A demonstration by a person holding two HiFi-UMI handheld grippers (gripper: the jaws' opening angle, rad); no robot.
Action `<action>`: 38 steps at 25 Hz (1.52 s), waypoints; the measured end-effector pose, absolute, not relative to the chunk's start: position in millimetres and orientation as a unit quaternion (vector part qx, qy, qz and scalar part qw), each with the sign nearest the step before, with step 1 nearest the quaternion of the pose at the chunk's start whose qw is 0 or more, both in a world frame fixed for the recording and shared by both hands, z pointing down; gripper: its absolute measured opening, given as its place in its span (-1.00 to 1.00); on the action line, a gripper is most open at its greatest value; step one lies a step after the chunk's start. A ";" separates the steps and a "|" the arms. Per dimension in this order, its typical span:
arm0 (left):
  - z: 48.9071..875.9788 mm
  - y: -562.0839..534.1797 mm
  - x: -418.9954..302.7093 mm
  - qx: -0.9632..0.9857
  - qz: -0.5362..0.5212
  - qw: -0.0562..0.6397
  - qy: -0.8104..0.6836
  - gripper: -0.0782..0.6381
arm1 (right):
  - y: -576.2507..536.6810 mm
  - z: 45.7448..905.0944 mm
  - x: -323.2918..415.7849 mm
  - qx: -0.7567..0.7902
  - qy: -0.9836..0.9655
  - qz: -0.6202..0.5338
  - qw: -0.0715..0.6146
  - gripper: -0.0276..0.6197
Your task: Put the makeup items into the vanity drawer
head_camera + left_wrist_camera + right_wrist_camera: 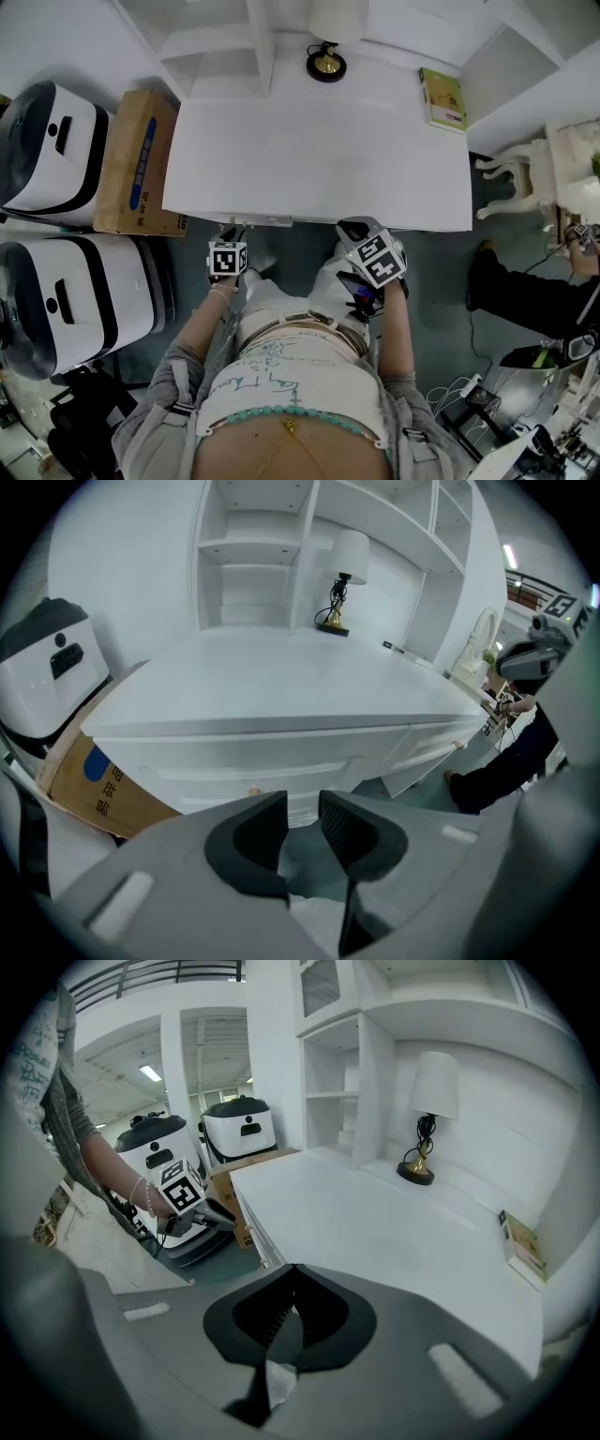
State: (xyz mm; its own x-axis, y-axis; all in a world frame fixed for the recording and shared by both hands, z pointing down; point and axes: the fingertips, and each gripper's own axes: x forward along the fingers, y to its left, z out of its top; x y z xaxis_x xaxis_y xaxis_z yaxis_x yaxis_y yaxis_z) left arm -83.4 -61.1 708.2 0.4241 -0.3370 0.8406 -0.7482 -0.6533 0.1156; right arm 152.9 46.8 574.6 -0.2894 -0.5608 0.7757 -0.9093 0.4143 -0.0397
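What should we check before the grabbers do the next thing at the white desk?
1. Is the drawer open? Not ok: the drawer front is shut.
2. Is the left gripper free? Ok: jaws slightly apart, nothing between them.
3. Is the right gripper free? Ok: shut, holding nothing.
4. Is makeup in sight? Cannot tell: the tabletop shows only a lamp and a flat green thing.
5. Are the grippers near the drawer? Ok: both sit by the front edge.
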 end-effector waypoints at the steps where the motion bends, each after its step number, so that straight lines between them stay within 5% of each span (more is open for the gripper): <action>1: 704.8 -59.8 -78.1 0.812 0.416 0.242 -0.331 -0.48 | 46.9 574.1 154.5 0.484 -0.763 0.247 0.350 -0.82; 12: 673.8 -53.9 -18.0 0.849 0.388 0.214 -0.288 -0.74 | 55.0 566.9 172.8 0.484 -0.758 0.241 0.365 -0.82; 38: 598.8 -35.5 75.9 0.910 0.310 0.191 -0.199 -0.77 | 48.6 536.6 181.3 0.481 -0.764 0.203 0.379 -0.82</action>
State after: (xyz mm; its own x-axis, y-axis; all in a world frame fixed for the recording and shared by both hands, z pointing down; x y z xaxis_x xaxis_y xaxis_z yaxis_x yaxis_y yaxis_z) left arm 75.9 -35.5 598.8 0.7279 -0.2439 0.6408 -0.4812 -0.8475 0.2241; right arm 181.3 48.6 536.6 -0.2505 -0.5801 0.7751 -0.8886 0.4555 0.0537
